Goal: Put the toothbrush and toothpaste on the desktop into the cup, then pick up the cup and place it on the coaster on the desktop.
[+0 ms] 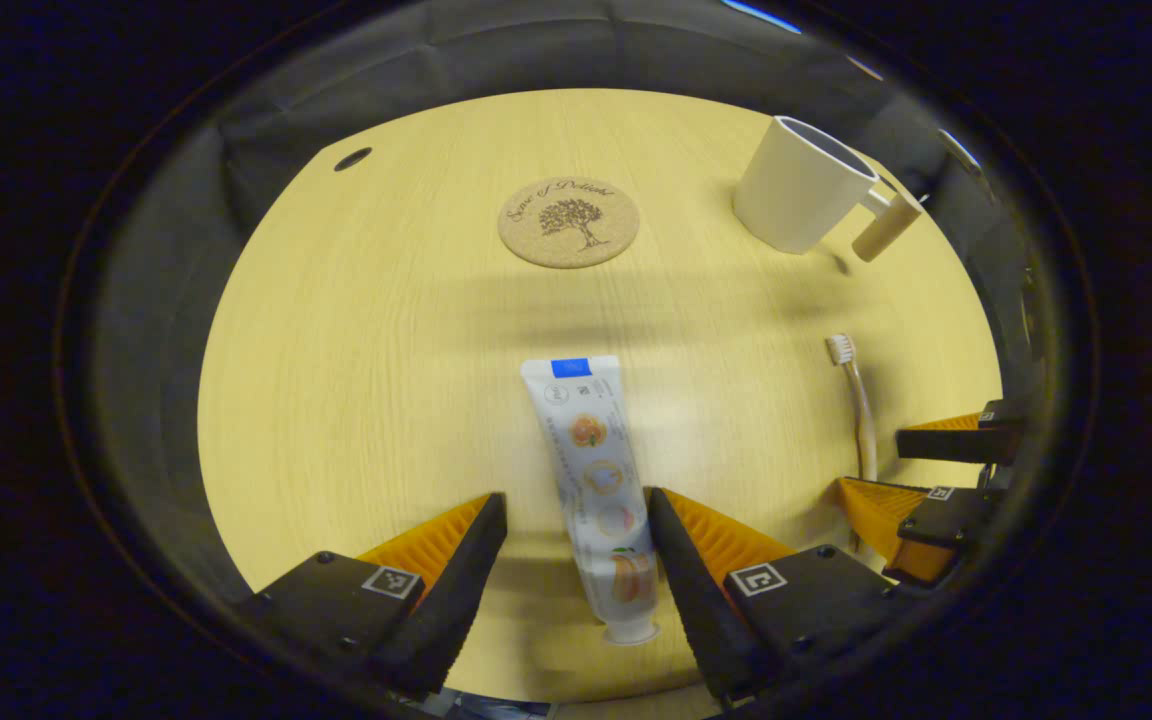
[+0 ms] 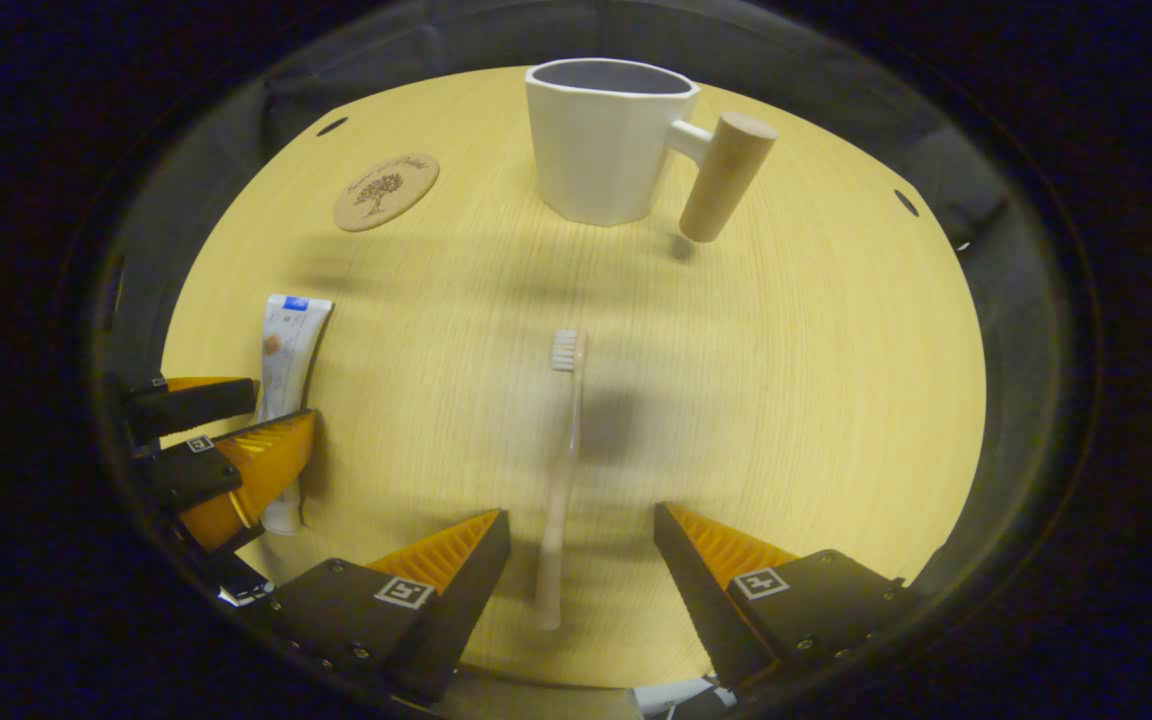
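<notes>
- Left claw [image 1: 576, 540] is spread wide, low over the surface, with the toothpaste [image 1: 596, 480] lying between its fingers; the right-hand finger sits just beside the tube and the other stands well apart, so the tube is not clamped.
- Right claw [image 2: 581, 560] is likewise wide, its fingers on either side of the toothbrush [image 2: 566, 450] handle and apart from it.
- Toothpaste lies flat on the surface [image 1: 356, 400], cap end toward the left claw, crimped end pointing toward the coaster [image 1: 568, 222].
- Toothbrush lies flat, bristle head pointing toward the cup [image 2: 608, 145].
- Cup stands upright at the far side, white with a wooden peg handle, apart from the cork coaster, which lies bare.
- From the right gripper view, the left claw [image 2: 226, 430] shows at the left edge, around the toothpaste [image 2: 286, 360].
</notes>
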{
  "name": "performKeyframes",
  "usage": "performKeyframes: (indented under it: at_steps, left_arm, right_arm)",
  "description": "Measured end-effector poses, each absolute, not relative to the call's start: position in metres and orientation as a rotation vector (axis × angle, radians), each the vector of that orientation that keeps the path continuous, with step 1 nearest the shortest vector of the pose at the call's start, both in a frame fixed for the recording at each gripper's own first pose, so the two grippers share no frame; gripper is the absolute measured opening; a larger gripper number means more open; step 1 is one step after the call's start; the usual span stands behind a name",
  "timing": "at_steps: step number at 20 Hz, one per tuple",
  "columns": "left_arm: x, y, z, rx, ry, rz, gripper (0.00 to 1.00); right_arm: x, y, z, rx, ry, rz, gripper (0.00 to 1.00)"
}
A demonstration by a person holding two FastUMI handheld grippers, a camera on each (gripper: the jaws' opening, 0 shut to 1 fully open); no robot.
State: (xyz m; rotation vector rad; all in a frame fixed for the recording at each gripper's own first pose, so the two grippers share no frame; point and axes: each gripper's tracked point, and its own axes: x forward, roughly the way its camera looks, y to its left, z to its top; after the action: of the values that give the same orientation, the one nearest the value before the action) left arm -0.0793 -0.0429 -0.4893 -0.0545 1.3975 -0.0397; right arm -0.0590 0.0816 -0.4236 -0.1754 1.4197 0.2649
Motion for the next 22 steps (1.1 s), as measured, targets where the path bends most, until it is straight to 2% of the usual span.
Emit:
performKeyframes:
  at_steps: [12,14,15,17,18,19,20,21,22]
  left_arm:
    - [-0.074,-0.043,-0.489,-0.052,1.473,-0.051,0.96]
    - [-0.068,-0.044,-0.489,-0.054,1.442,-0.045,0.87]
    - [-0.066,-0.044,-0.49,-0.065,1.435,-0.033,0.69]
    - [-0.065,-0.045,-0.49,-0.049,1.44,-0.041,0.53]
    - [-0.065,-0.046,-0.49,-0.037,1.444,-0.052,0.52]
    - [-0.064,-0.048,-0.488,-0.03,1.446,-0.059,0.46]
    - [-0.064,-0.048,-0.489,-0.027,1.451,-0.067,0.41]
    - [-0.065,-0.048,-0.491,-0.024,1.456,-0.066,0.36]
    - [-0.063,-0.048,-0.491,-0.022,1.441,-0.057,0.33]
  right_arm:
    - [-0.052,0.08,-0.426,-0.081,1.576,0.141,0.93]
    - [-0.051,0.079,-0.426,-0.08,1.571,0.135,0.91]
    - [-0.051,0.078,-0.427,-0.077,1.57,0.13,0.84]
    - [-0.052,0.073,-0.427,-0.087,1.574,0.129,0.72]
    - [-0.05,0.07,-0.429,-0.083,1.569,0.118,0.67]
    - [-0.049,0.066,-0.427,-0.078,1.566,0.096,0.45]
    - [-0.049,0.063,-0.427,-0.071,1.565,0.082,0.39]
    - [-0.048,0.061,-0.426,-0.065,1.56,0.073,0.17]
    - [-0.049,0.061,-0.427,-0.063,1.565,0.08,0.22]
